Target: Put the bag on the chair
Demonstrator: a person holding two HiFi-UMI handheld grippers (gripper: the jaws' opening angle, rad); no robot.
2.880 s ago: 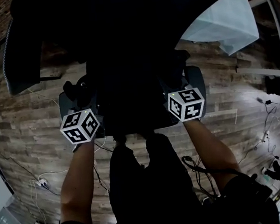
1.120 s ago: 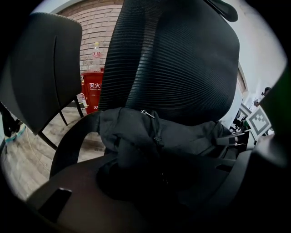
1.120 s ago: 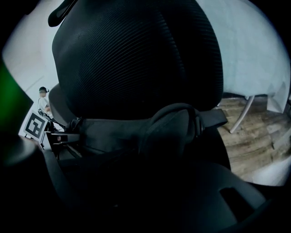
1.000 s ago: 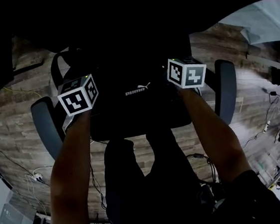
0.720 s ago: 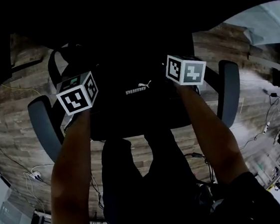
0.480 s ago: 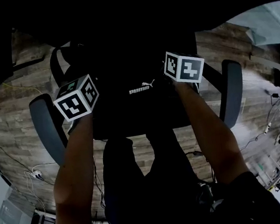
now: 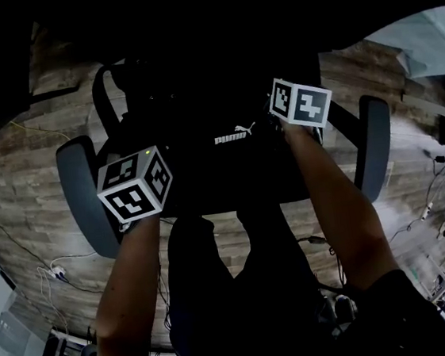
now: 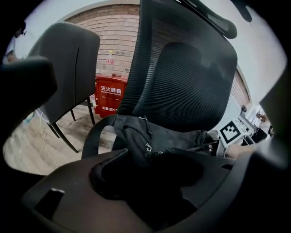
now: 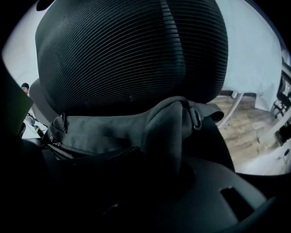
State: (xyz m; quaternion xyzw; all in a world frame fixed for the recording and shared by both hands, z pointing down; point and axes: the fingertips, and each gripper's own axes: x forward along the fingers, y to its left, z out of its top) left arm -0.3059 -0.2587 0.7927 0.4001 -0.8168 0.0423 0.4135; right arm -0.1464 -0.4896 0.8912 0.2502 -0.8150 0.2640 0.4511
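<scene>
Bag [image 7: 232,160] on chair [image 7: 83,198], left tongs [image 8: 150,160] freshly spreading and empty, right tongs [image 9: 152,182] pinching its strap [image 9: 166,127].

Bag [image 8: 136,136] and mesh chair [image 9: 132,54] are black, cabinet [image 8: 110,95] red, plank floor [image 7: 17,196] brown.

Head view, exposure: dim. The bag [image 7: 220,157] reads as one black mass at centre with almost no detail.
Head view, light: falls on the floor [image 7: 16,189] at 9 and 3 o'clock. The pale panel [image 7: 422,35] at 2 o'clock is brightest.
Head view, blur: floor smeared at 4 o'clock.
Head view, distortion: fisheye. Planks bow toward the rim and the corners are black.
Left gripper view: even, soft light. The brick wall [image 8: 113,32] at 12 o'clock is clear. The foreground from 5 to 8 o'clock is dark and out of focus.
Right gripper view: the ribs of the chair backrest [image 9: 132,50] are sharp. The lower half is underexposed. Bright patches at 2 and 4 o'clock, with a round vignette.
</scene>
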